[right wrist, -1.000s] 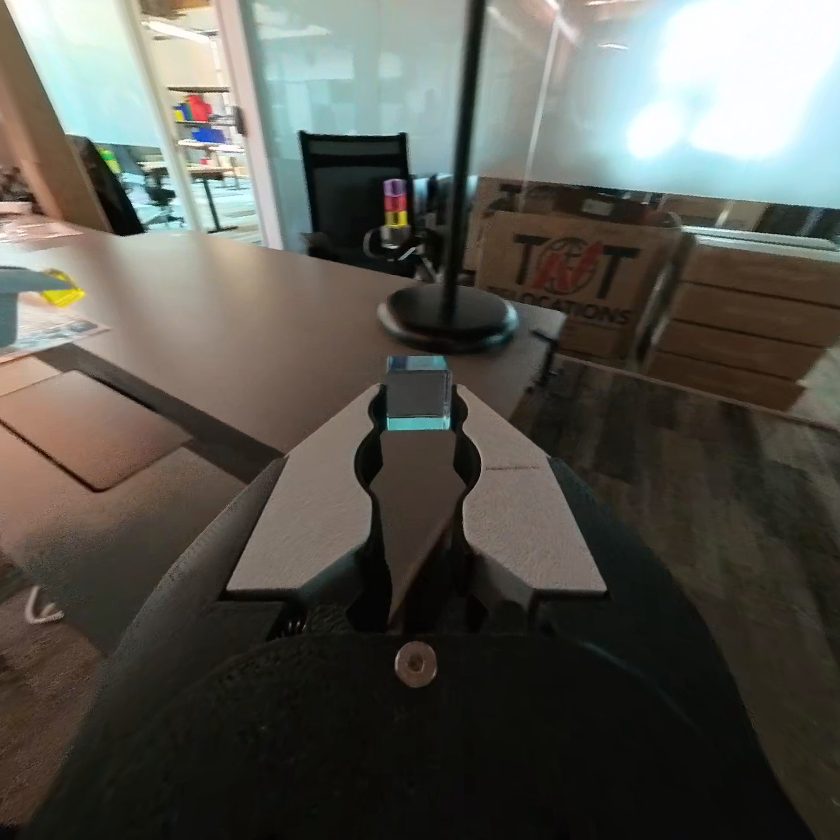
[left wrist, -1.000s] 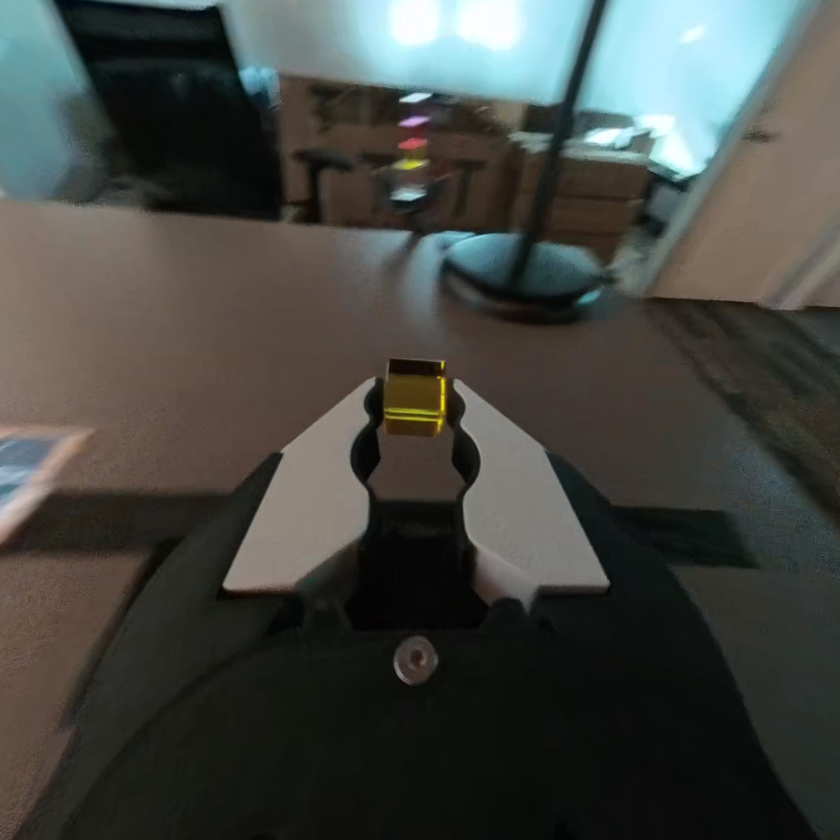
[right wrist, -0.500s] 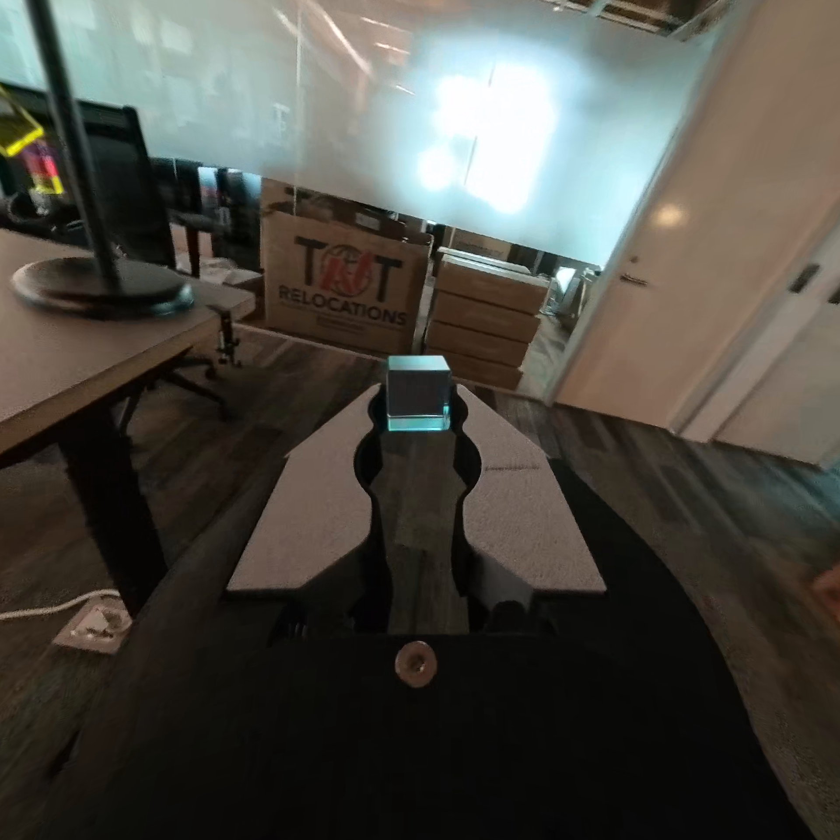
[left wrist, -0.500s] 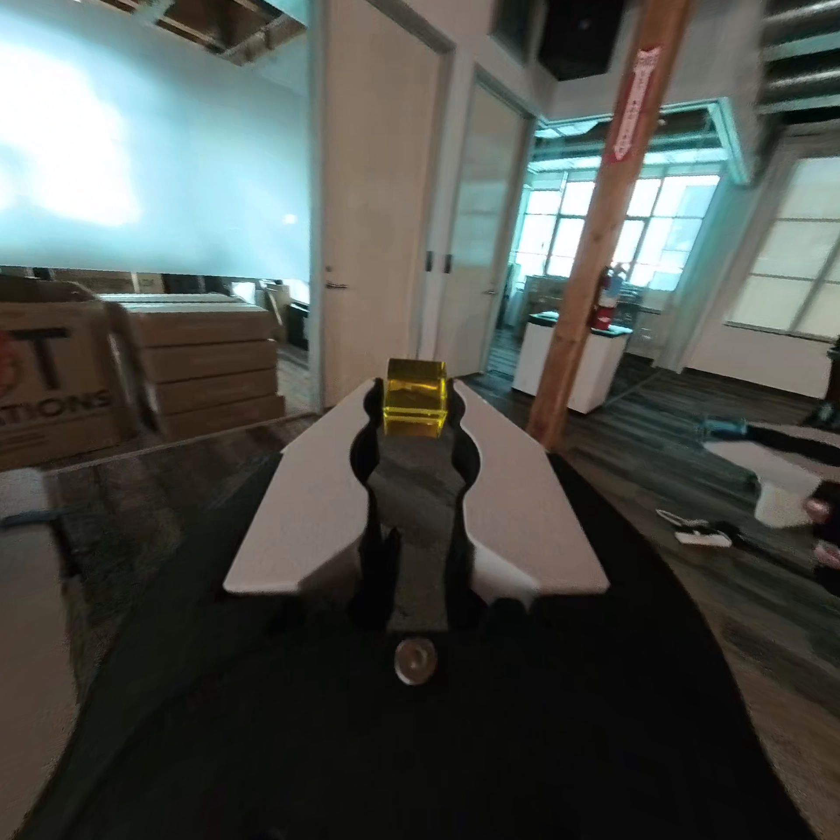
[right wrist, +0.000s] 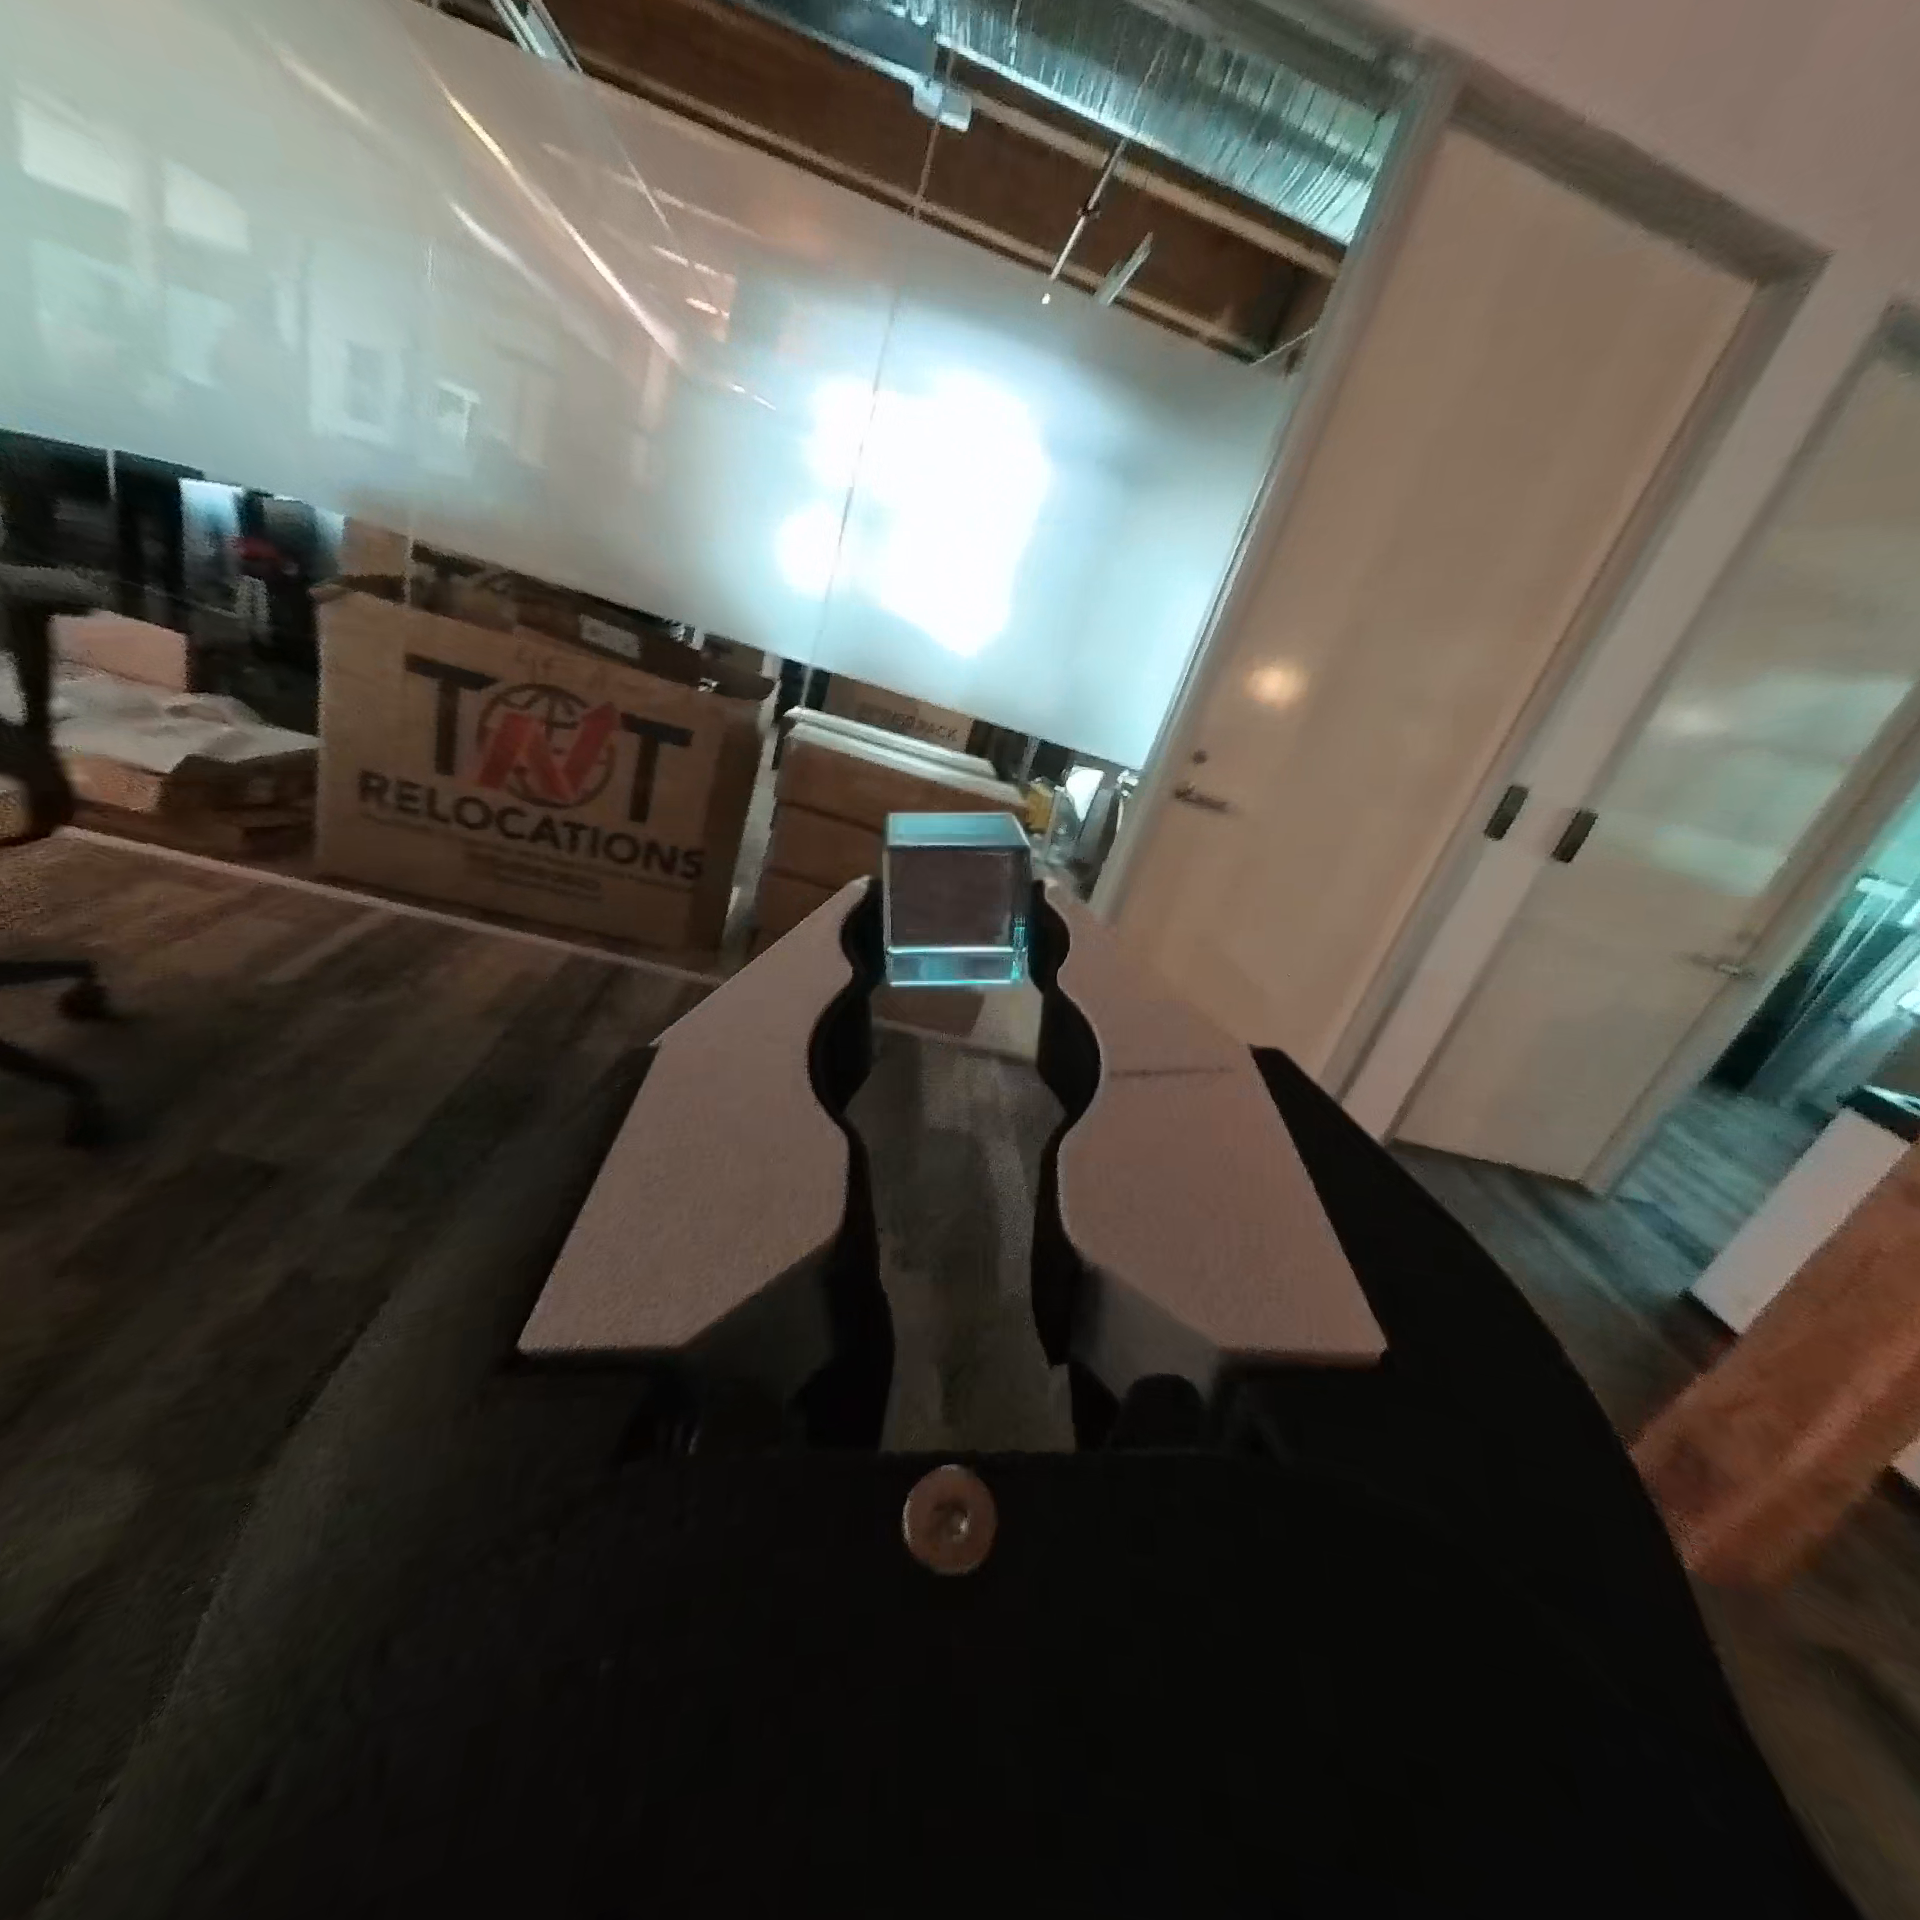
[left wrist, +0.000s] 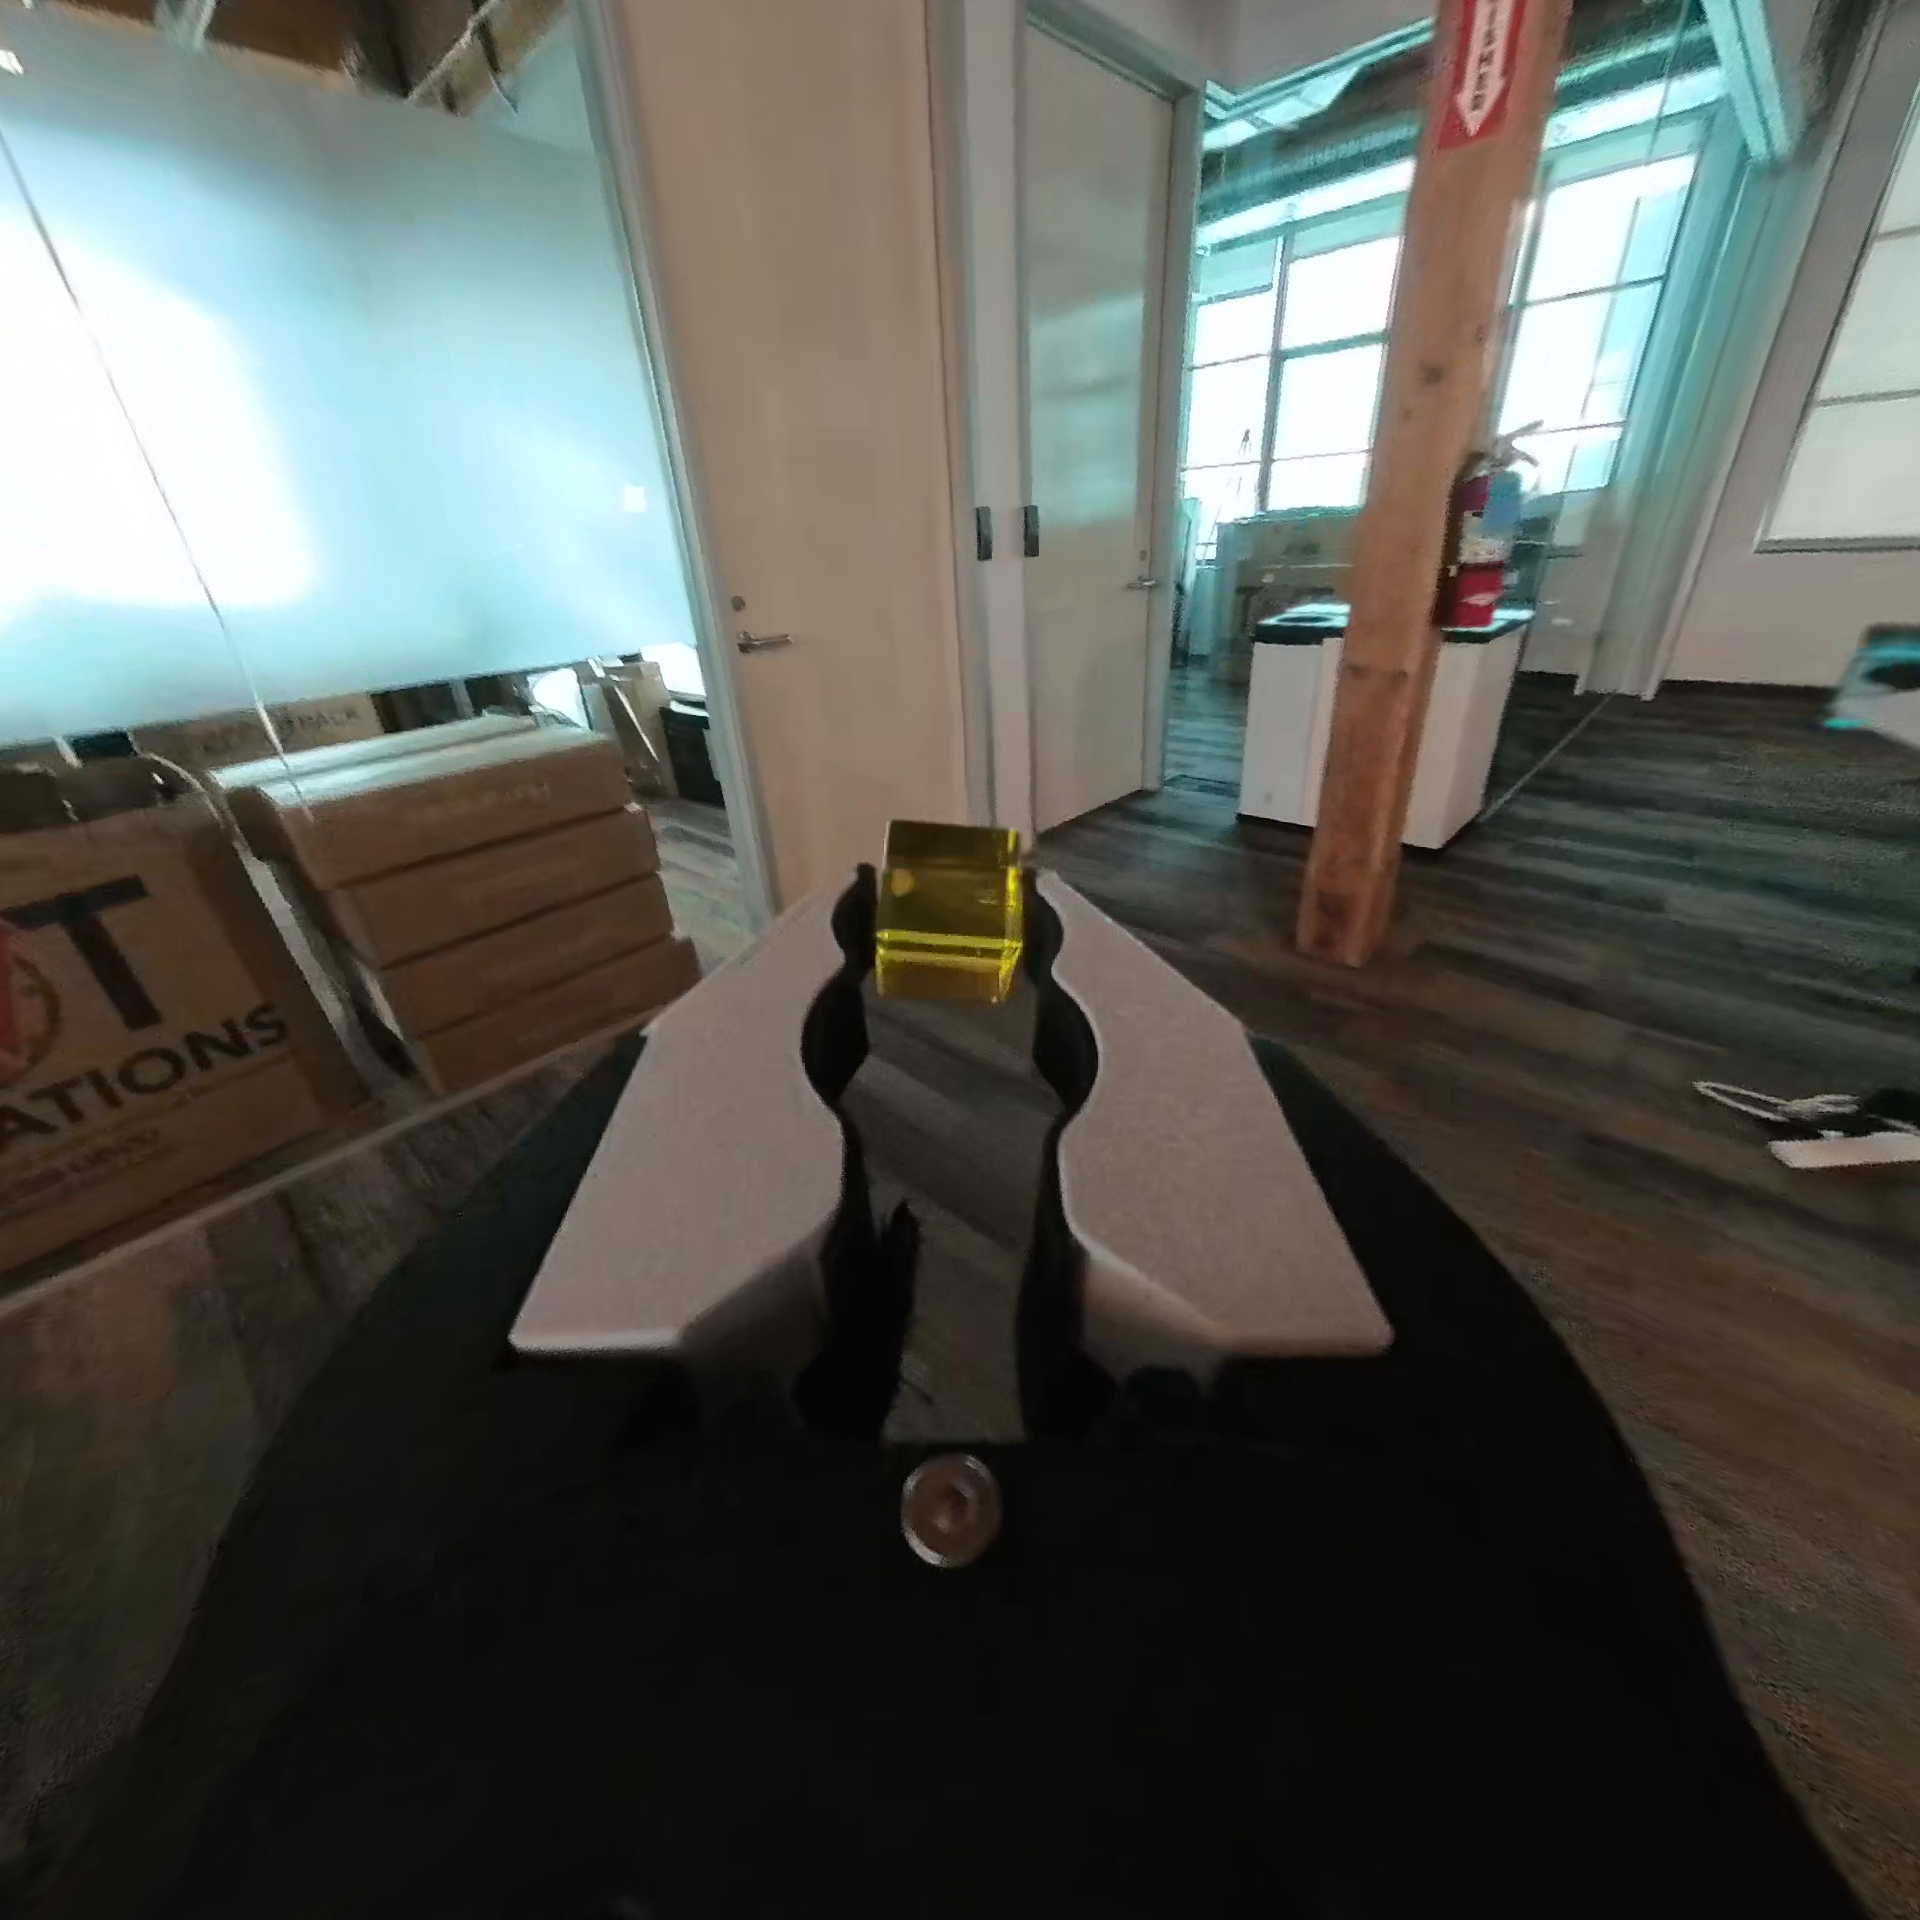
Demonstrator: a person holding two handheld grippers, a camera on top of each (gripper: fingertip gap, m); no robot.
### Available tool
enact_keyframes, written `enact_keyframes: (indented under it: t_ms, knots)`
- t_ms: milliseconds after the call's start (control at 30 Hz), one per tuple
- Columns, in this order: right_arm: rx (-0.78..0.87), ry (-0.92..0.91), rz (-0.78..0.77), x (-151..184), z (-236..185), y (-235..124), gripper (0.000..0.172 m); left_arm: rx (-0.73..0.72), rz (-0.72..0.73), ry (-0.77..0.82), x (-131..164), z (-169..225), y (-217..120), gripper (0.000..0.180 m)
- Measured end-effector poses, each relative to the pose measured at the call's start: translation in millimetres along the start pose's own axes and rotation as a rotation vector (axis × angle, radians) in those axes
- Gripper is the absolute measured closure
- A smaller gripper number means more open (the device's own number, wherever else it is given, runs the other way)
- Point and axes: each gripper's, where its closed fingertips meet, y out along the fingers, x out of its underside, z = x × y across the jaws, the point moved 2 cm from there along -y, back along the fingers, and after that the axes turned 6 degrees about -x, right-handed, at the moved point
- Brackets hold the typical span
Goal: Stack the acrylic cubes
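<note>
In the left wrist view, a stack of flat brown cardboard boxes (left wrist: 457, 883) stands at nine o'clock behind a frosted glass partition wall (left wrist: 312, 395), with a larger printed cardboard box (left wrist: 135, 1018) at its left. At the centre, the left gripper (left wrist: 948, 935) is clamped on a small translucent yellow cube (left wrist: 948, 930), both black pads pressing its sides, the cube held at the fingertips above the dark wood-plank floor (left wrist: 1507, 1039). At one o'clock a bare square wooden post (left wrist: 1403, 520) rises from the floor, a red fire extinguisher (left wrist: 1475, 561) hanging on its right side and a white cabinet (left wrist: 1382, 748) just behind it. In the right wrist view, a big printed brown cardboard box (right wrist: 520, 790) sits at ten o'clock on the floor under the frosted glass partition (right wrist: 727, 416). At the centre, the right gripper (right wrist: 954, 930) grips a small clear cube with a pale blue tint (right wrist: 954, 904), its pads tight against both sides, the cube at the tips and off the floor. At two o'clock stands a closed pale door (right wrist: 1403, 623).
</note>
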Motion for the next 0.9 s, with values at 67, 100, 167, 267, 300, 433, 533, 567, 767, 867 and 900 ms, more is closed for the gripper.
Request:
enact_keyframes:
  t_ms: [67,100,167,267,300,433,533,567,767,867,900]
  knots:
    - [0.036,0.010,0.000,11,27,38,0.147,-0.028,0.025,0.022,-4,-26,44,0.154]
    - [0.050,0.037,-0.010,18,38,60,0.147,-0.034,0.027,0.014,-5,-38,65,0.154]
    - [0.056,0.109,-0.018,27,54,105,0.147,-0.018,0.016,-0.013,-8,-58,106,0.154]
    - [0.035,0.162,0.040,29,65,166,0.147,0.000,0.010,0.001,-7,-81,157,0.155]
    - [0.030,0.162,0.052,31,67,185,0.147,0.003,0.004,0.012,-5,-88,173,0.155]
    - [-0.011,0.168,0.030,53,73,255,0.147,-0.020,-0.026,0.046,4,-120,225,0.155]
    - [-0.037,0.147,0.018,74,83,308,0.147,-0.038,-0.037,0.054,16,-146,263,0.155]
    - [-0.041,0.141,0.019,83,88,327,0.147,-0.053,-0.035,0.058,21,-157,276,0.154]
    - [-0.104,0.177,0.075,125,114,474,0.147,-0.236,-0.081,0.098,55,-241,345,0.154]
    - [-0.195,0.226,0.096,136,116,574,0.147,-0.402,-0.120,0.049,67,-298,367,0.154]
    - [-0.237,0.259,0.093,138,113,610,0.147,-0.452,-0.128,0.007,69,-313,373,0.154]
